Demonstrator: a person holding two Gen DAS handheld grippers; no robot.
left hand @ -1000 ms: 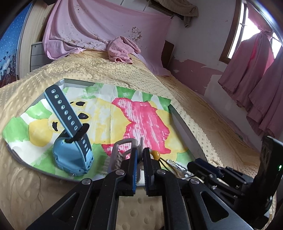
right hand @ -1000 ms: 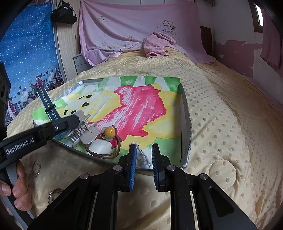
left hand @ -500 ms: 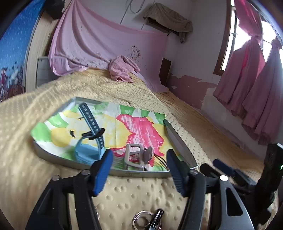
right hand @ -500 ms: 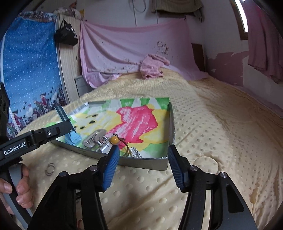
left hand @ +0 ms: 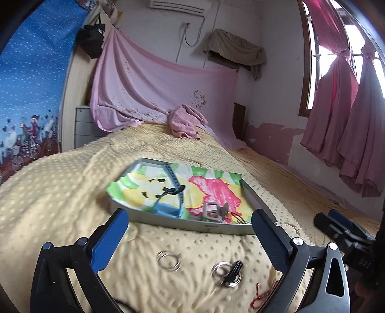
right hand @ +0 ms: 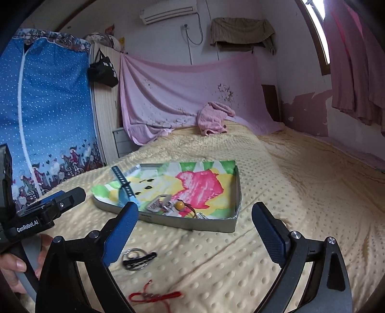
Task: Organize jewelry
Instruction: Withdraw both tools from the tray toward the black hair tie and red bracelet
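Both grippers, left gripper (left hand: 186,225) and right gripper (right hand: 195,218), are seen with fingers opening wide, nothing between them. A blue watch (left hand: 168,207), hair clip (left hand: 213,211) and beaded hair tie (right hand: 180,205) are laid in the tray (right hand: 192,222) on the bed (right hand: 300,192); rings (left hand: 168,261) and a red cord (right hand: 154,296) are left on the blanket.

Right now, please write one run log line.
left claw: opening, empty | right claw: opening, empty | tray: watch, clip | blanket: rings, red cord

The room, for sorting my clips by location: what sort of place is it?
Most likely a bedroom in a home: a bed under a yellow dotted blanket, pink curtains at a window, an air conditioner on the wall.
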